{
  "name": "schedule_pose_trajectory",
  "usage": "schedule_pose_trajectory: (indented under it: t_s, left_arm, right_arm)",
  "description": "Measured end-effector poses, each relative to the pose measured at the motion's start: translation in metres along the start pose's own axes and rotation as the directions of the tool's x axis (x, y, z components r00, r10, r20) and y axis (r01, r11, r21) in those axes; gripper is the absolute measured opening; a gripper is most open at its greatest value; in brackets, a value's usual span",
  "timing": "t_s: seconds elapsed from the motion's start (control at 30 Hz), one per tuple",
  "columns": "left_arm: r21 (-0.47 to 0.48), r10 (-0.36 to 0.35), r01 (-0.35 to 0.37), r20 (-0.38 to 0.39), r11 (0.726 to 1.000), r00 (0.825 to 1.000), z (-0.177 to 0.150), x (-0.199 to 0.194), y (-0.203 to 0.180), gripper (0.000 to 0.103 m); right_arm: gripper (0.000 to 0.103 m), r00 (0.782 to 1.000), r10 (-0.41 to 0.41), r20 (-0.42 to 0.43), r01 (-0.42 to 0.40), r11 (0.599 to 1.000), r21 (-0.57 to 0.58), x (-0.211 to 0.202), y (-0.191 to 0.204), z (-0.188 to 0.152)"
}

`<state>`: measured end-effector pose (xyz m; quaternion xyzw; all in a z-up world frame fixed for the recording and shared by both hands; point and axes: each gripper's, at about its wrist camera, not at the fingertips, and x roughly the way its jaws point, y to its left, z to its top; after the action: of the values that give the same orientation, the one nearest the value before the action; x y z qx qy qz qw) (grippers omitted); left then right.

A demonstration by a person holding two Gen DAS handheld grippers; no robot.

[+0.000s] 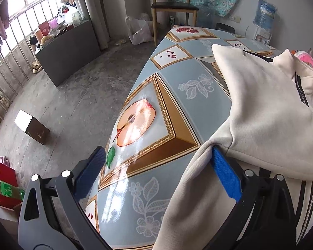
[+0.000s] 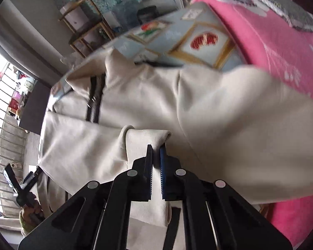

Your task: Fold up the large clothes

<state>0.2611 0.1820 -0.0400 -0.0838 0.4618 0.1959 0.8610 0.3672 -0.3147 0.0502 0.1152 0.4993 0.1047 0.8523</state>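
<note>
Pinching cream jacket (image 2: 135,108) fold, R gripper (image 2: 156,152).

Left claw (image 1: 158,166), black frame with blue ribbed pads, jaws spread wide, angled downward, right pad touching cream fabric. Right claw (image 2: 156,154) angled down, jaws pinched nearly together on a fold of cream cloth.

Table (image 1: 173,87) covered by a glossy blue-grey oilcloth (image 1: 200,112) printed with gold-framed fruit panels and white lace flowers; halved-apple panel near the left edge. Lying on it: cream zip-up jacket (image 1: 267,112) with dark zipper and striped hem, spread over the right part, one sleeve hanging over the near edge. Pink patterned cloth (image 2: 267,41) lies on the table just beyond the jacket, touching it on the right-wrist view. Rest of the cloth is bare.
</note>
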Motion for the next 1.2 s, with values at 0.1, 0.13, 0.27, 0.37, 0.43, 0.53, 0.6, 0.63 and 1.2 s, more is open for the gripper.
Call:
schedule_pose_trajectory:
  t_s: [0.1, 0.13, 0.27, 0.37, 0.43, 0.53, 0.6, 0.63, 1.2]
  left_arm:
    - [0.012, 0.007, -0.007, 0.006, 1.000, 1.000, -0.001, -0.003, -0.003, 0.097]
    - [0.015, 0.006, -0.006, 0.007, 1.000, 1.000, -0.002, -0.004, -0.004, 0.097]
    - [0.030, 0.000, 0.000, 0.006, 1.000, 1.000, -0.005, -0.010, -0.006, 0.097]
    - [0.050, -0.010, 0.010, -0.006, 0.999, 1.000, -0.007, -0.011, -0.008, 0.097]
    - [0.059, -0.015, 0.016, -0.015, 0.998, 1.000, -0.007, -0.015, -0.007, 0.097]
    - [0.049, -0.051, 0.051, 0.002, 0.998, 0.999, -0.009, -0.034, 0.001, 0.097]
    - [0.043, -0.090, 0.088, 0.029, 0.995, 0.996, -0.010, -0.050, 0.005, 0.097]
    - [0.043, -0.105, 0.103, 0.038, 0.994, 0.994, -0.009, -0.055, 0.005, 0.097]
    - [0.067, -0.125, 0.125, -0.008, 0.990, 0.992, 0.014, -0.030, -0.047, 0.097]
  right_arm:
    - [0.006, 0.997, 0.007, 0.077, -0.005, 1.000, -0.031, -0.025, 0.010, 0.018]
    - [0.006, 0.997, -0.002, 0.079, 0.005, 1.000, -0.026, -0.025, 0.009, 0.018]
    - [0.006, 0.997, -0.050, -0.054, 0.052, 0.997, 0.048, 0.022, -0.024, 0.004]
    - [0.007, 0.989, -0.081, -0.120, 0.092, 0.992, 0.091, 0.055, -0.047, -0.005]
    - [0.011, 0.989, -0.109, -0.098, 0.119, 0.987, 0.106, 0.052, -0.052, -0.006]
    - [0.022, 0.987, -0.158, -0.012, 0.159, 0.985, 0.061, 0.024, -0.039, -0.009]
    - [0.038, 0.991, -0.135, 0.015, 0.135, 0.991, 0.023, 0.007, -0.028, -0.020]
    - [0.043, 0.993, -0.115, 0.003, 0.115, 0.993, 0.019, 0.005, -0.026, -0.023]
    - [0.008, 0.982, -0.161, -0.101, 0.150, 0.982, -0.116, 0.014, -0.009, -0.065]
